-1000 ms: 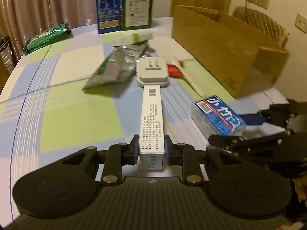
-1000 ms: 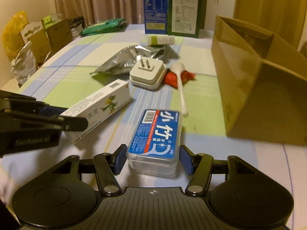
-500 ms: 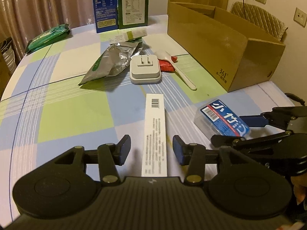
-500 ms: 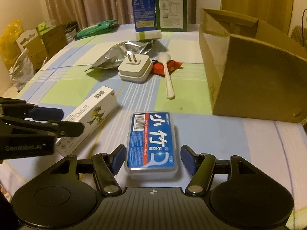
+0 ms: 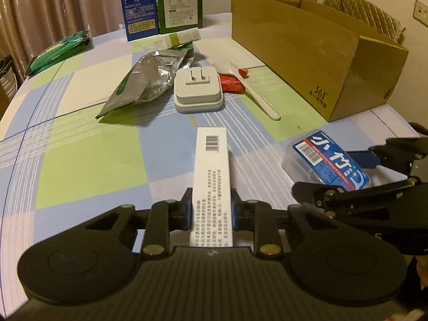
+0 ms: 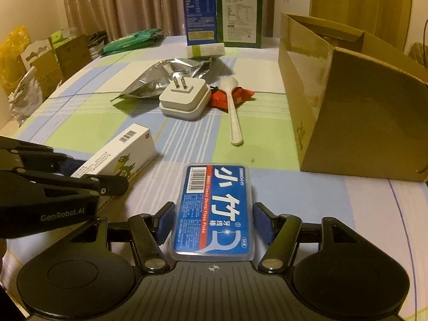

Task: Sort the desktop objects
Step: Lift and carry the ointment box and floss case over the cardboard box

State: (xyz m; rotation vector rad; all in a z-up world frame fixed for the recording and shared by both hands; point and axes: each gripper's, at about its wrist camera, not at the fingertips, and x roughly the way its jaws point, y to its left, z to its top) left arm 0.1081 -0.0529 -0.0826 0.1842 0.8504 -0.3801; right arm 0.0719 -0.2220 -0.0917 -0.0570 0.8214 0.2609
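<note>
Desktop objects lie scattered over our checked tablecloth (image 5: 88,160), and we count them one by one: one long white carton (image 5: 212,176) with a barcode, one clear floss-pick case (image 6: 214,211) with a blue label, one white plug adapter (image 5: 198,91), one white plastic spoon (image 6: 233,107), one red snack packet (image 6: 238,97) under the spoon's bowl, one crumpled silver foil bag (image 5: 144,80), one small white-and-green box (image 6: 206,50), one green packet (image 5: 57,52) at the far left, and two upright cartons, one blue (image 6: 199,8) and one green (image 6: 239,13), at the far edge. Our left gripper (image 5: 211,211) has its pads pressed against both sides of the white carton at its near end, on the near left. Our right gripper (image 6: 214,224) brackets the floss-pick case on the near right with pads spread, a gap showing on each side. One open cardboard box (image 5: 307,53) stands at the right, just beyond the case. The adapter, spoon and foil bag lie between our grippers and the far cartons.
</note>
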